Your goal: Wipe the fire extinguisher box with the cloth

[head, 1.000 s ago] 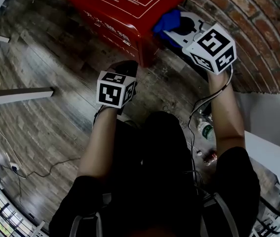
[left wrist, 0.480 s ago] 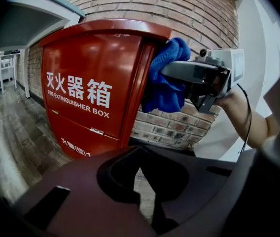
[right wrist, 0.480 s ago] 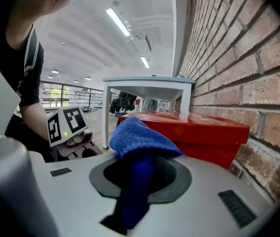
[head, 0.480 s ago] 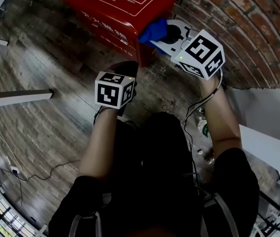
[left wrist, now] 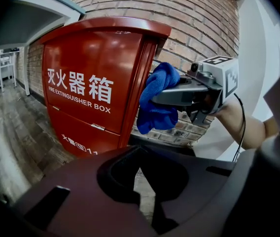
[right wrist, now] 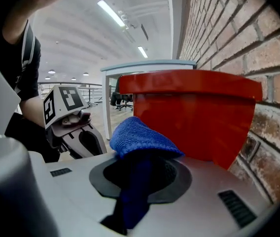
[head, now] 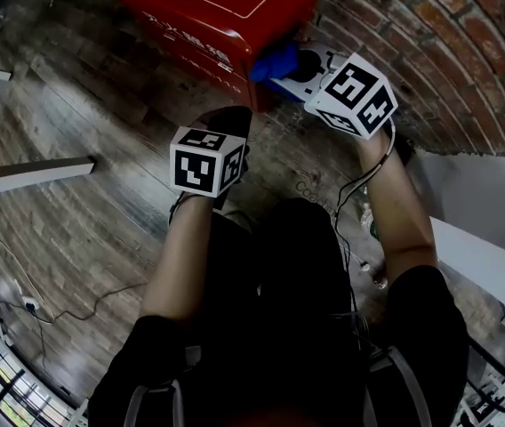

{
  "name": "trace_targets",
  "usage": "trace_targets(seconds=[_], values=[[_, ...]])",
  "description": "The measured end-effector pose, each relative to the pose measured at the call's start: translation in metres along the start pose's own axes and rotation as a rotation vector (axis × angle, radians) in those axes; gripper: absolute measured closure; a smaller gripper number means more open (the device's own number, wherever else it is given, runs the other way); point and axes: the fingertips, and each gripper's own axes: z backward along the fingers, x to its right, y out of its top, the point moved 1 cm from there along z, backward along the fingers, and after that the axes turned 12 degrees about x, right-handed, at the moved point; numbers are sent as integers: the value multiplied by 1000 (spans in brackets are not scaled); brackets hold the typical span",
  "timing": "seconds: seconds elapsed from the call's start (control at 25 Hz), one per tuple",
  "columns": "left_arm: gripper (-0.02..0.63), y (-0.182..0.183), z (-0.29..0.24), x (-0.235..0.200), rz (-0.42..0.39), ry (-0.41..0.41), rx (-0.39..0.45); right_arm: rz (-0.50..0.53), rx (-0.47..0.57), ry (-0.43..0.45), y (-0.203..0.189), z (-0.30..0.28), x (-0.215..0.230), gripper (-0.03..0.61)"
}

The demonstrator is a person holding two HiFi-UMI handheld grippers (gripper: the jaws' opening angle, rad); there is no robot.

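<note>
Right gripper: jaws clamped on the blue cloth. The cloth is bunched up, one wad sticking out past the tips and the rest trailing back between the jaws.

The cloth sits at the side face of the red box, on the side nearest the brick wall, close to the front corner and just under the lid's lip. It is touching or just beside the box; no view settles which.

The box stands upright on the wood floor, with its back near the wall. Its white-lettered front faces the left gripper.

Left gripper: jaws drawn together with only a thin sliver of floor showing between them, nothing held. It is held low in front of the box's corner, apart from the box and beside the right gripper.
</note>
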Motion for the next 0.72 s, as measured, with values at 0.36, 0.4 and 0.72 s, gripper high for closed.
trace_targets(seconds=[0.36, 0.4, 0.72], values=[[609, -4, 0, -10, 10, 10, -20, -67, -62, -18, -48, -14, 2, 482], [609, -5, 0, -11, 9, 11, -22, -76, -60, -23, -52, -16, 3, 483], [609, -10, -4, -14, -4, 0, -44, -90, 48, -106, -89, -24, 5, 482]])
